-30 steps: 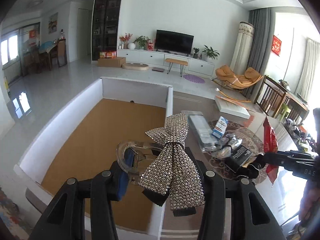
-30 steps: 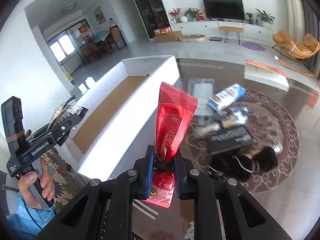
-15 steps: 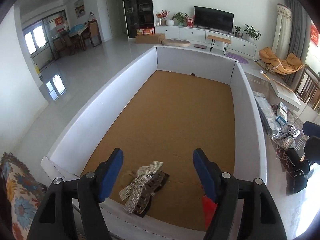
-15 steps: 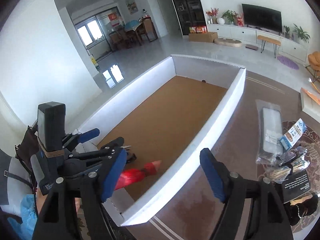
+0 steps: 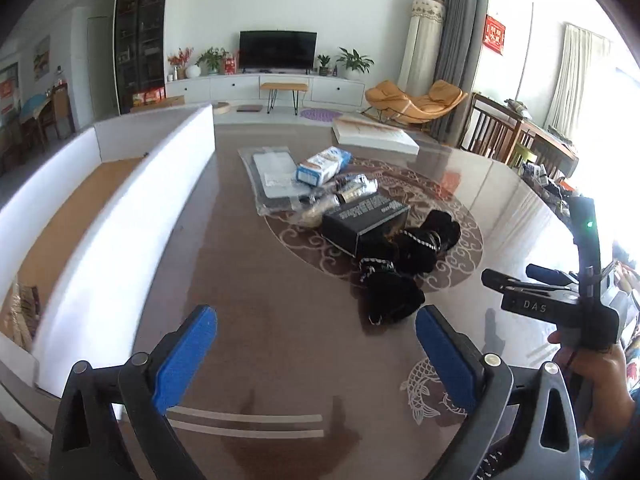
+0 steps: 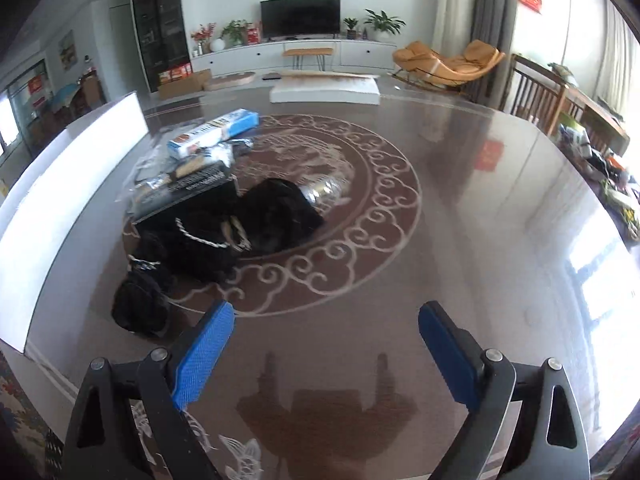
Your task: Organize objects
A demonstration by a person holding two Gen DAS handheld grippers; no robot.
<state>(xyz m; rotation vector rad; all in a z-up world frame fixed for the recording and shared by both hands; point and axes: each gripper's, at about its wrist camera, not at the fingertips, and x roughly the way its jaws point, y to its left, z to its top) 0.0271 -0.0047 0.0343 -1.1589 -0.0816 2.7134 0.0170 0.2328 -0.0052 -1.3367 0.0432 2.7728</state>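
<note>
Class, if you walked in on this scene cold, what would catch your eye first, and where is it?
Probably the heap of black pouches with white cord in the middle of the glossy brown table, against a black box. Next, the long white tray along the table's left side, then the blue pads of the empty hand-held gripper in front.

Bright living room here: white walls, a black TV [image 5: 278, 51] on a long white cabinet [image 5: 264, 87], potted plants [image 5: 354, 62], an orange rocking chair [image 5: 416, 100], grey curtains [image 5: 454, 48], sunlight glaring off the glossy brown tabletop [image 6: 500, 200].
</note>
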